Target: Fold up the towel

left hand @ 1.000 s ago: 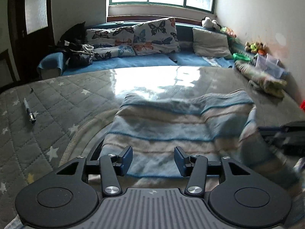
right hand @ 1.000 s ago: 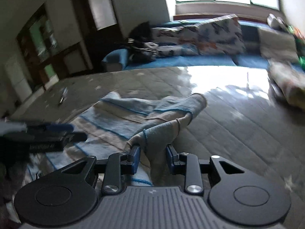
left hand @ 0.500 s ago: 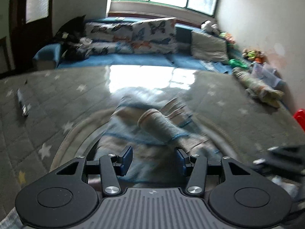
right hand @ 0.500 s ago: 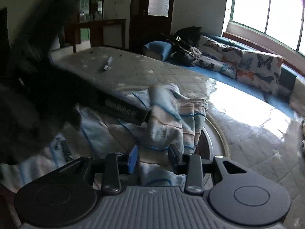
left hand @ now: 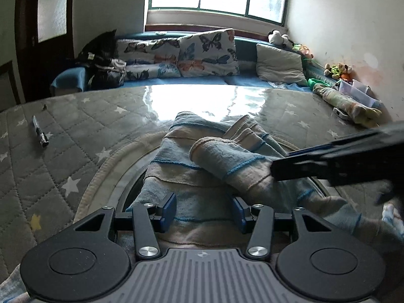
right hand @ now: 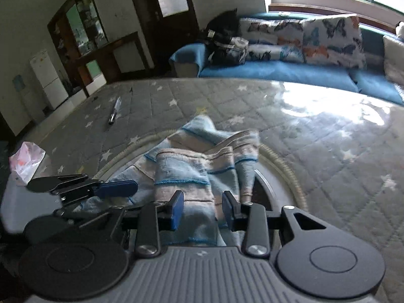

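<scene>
The striped towel (left hand: pixel 202 174) lies bunched on the quilted mattress (left hand: pixel 75 156), one side flopped over itself. Left gripper (left hand: pixel 204 208) is spread wide over the near edge, gripping nothing. Right gripper (right hand: pixel 202 209), coming in from 3 o'clock, sits half-open around a fold, not pinching. A pen (left hand: pixel 40 136) lies at 10 o'clock.

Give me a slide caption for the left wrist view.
Open left gripper hovers over a striped towel bunched on a star-quilted mattress.
</scene>
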A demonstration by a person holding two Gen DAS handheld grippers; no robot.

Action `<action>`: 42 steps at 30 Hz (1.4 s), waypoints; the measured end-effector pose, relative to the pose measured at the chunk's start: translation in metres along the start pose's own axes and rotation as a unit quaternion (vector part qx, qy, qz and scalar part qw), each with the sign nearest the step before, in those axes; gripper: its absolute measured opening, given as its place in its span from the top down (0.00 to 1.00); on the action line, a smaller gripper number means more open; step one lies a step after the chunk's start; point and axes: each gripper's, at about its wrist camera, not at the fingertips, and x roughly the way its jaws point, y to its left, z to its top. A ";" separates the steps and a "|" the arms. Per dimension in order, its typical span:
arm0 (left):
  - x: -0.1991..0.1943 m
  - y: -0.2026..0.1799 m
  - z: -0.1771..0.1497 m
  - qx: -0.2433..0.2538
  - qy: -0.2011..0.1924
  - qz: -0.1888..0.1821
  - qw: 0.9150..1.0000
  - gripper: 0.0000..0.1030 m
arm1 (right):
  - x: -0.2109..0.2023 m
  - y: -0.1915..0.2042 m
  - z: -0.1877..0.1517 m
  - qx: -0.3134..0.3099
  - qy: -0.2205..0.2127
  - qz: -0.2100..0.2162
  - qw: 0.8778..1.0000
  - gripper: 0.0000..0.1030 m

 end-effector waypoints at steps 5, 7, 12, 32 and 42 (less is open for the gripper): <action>-0.001 -0.001 -0.004 0.007 -0.014 -0.006 1.000 0.45 | 0.015 0.001 0.000 0.001 0.014 -0.001 1.000 0.74; 0.000 -0.002 -0.005 0.011 -0.013 -0.012 1.000 0.37 | 0.021 0.002 0.000 0.001 0.020 -0.001 1.000 0.83; 0.003 -0.004 -0.005 0.021 -0.010 -0.027 0.999 0.25 | 0.022 -0.002 0.003 0.014 0.016 -0.004 1.000 0.89; 0.006 -0.008 -0.006 0.033 -0.004 -0.030 0.999 0.12 | 0.042 -0.011 0.010 0.008 0.012 -0.053 0.998 0.95; 0.006 -0.012 -0.008 0.038 -0.002 -0.025 0.999 0.11 | 0.018 -0.011 0.016 -0.005 -0.014 -0.065 0.998 0.97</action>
